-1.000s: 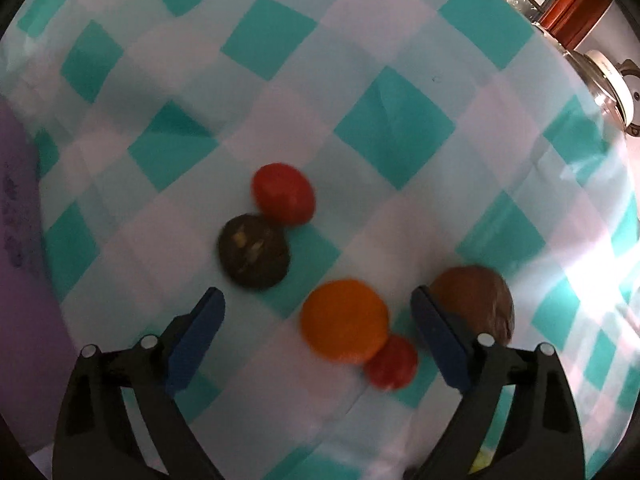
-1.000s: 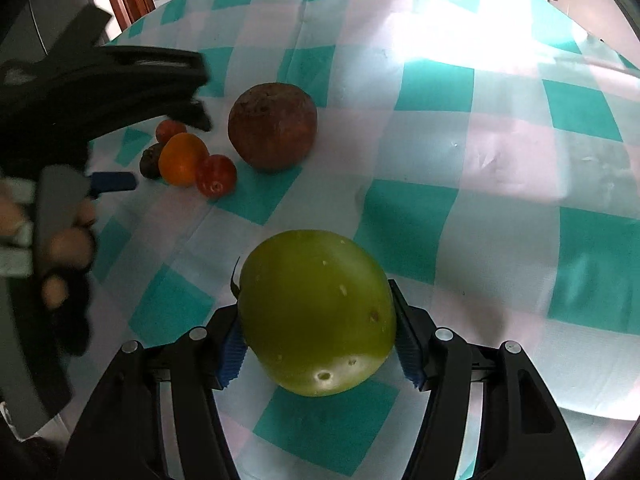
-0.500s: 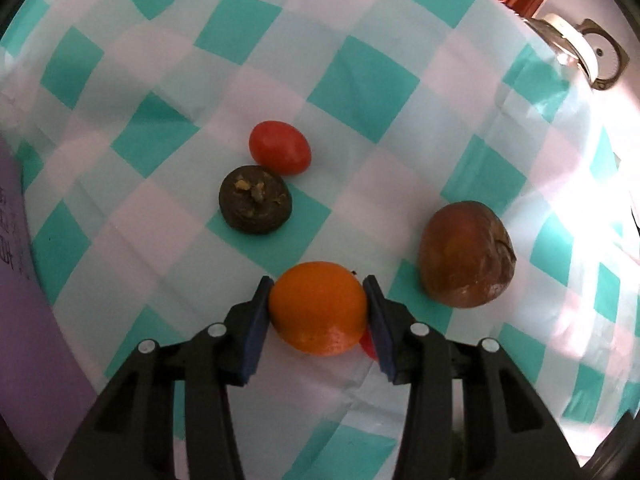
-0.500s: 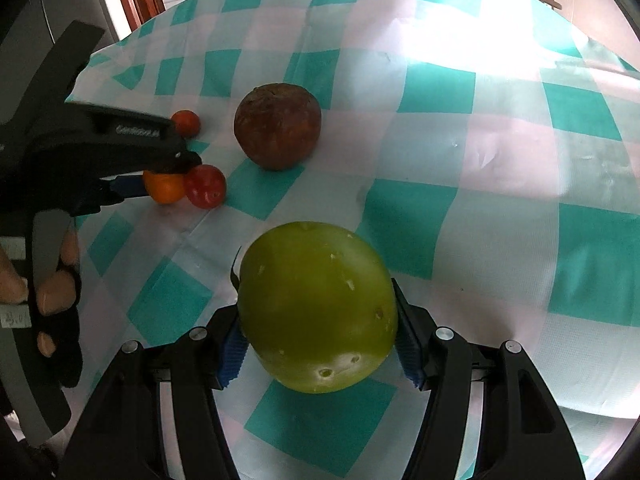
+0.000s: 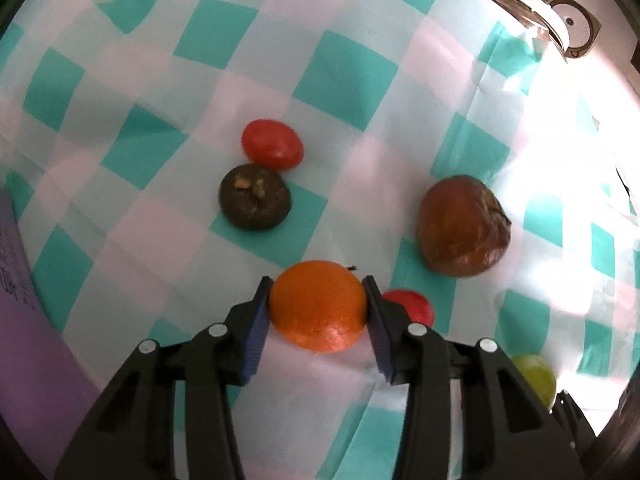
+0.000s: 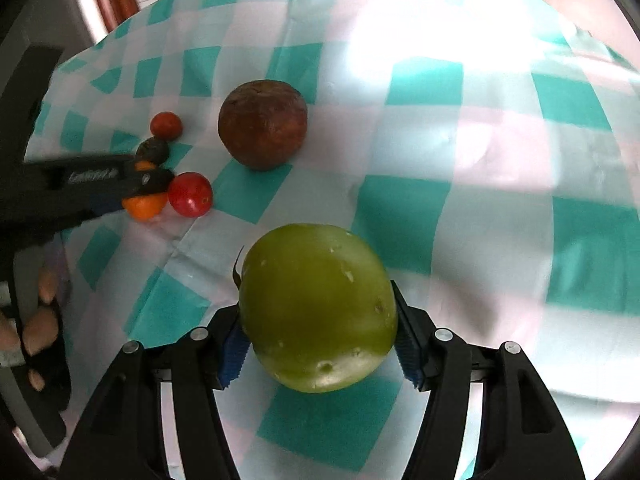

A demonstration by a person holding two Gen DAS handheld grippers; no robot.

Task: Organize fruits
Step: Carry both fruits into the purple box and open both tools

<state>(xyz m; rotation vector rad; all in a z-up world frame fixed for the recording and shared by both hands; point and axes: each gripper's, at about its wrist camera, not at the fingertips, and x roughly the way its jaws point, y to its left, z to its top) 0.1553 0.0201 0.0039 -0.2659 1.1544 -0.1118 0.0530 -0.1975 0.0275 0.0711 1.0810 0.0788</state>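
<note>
Left wrist view: left gripper [image 5: 318, 308] jaws closing, pads already on the orange fruit [image 5: 318, 306], purple sheet's writing too blurry to read; right wrist view: right gripper [image 6: 318, 338] clamps the green fruit [image 6: 318, 308], lettering on the other gripper's finger unreadable.

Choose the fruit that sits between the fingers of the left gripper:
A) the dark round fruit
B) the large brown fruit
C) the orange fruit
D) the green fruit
C: in the left wrist view the blue pads of the left gripper press both sides of the orange fruit.
</note>
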